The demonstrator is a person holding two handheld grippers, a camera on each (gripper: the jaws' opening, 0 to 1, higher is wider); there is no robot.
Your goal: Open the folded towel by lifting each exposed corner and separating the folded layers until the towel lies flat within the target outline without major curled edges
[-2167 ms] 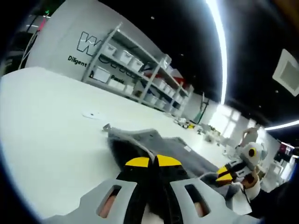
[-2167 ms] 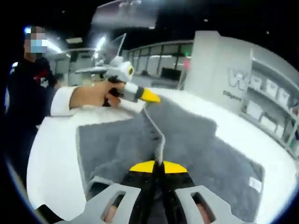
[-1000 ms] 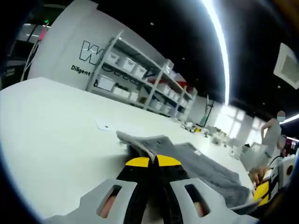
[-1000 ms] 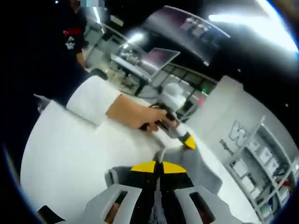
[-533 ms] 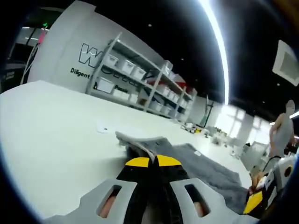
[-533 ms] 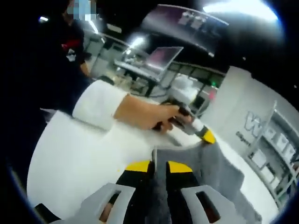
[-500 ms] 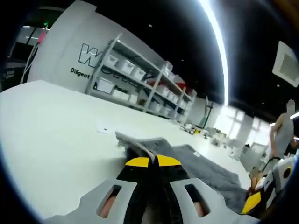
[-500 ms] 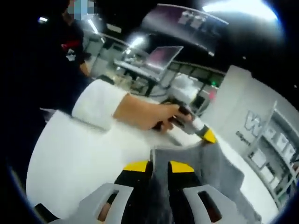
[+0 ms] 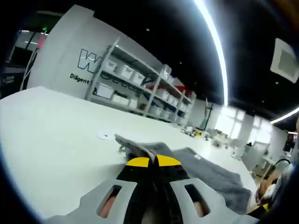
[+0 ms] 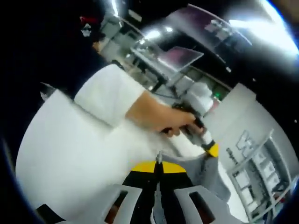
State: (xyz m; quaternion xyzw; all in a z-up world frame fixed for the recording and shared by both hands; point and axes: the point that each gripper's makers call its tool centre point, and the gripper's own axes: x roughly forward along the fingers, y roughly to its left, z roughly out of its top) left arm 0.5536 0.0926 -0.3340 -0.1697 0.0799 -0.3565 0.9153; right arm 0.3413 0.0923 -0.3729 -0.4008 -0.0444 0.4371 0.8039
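So you've got both tools pinching the grey towel [image 9: 205, 170] edge, left tool [image 9: 148, 161] and right tool [image 10: 158, 166]; next, spread it flat onto the counter [image 9: 51, 126].

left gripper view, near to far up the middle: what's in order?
Left gripper shut on the towel → towel's raised corner → white table → shelving → wall lettering.

The left gripper view looks low and near across the white table [image 9: 46, 135] toward far shelves [image 9: 135, 88]. The right gripper view faces the person's hand [image 10: 161, 119]. Both views share the grey towel [image 9: 210, 175].
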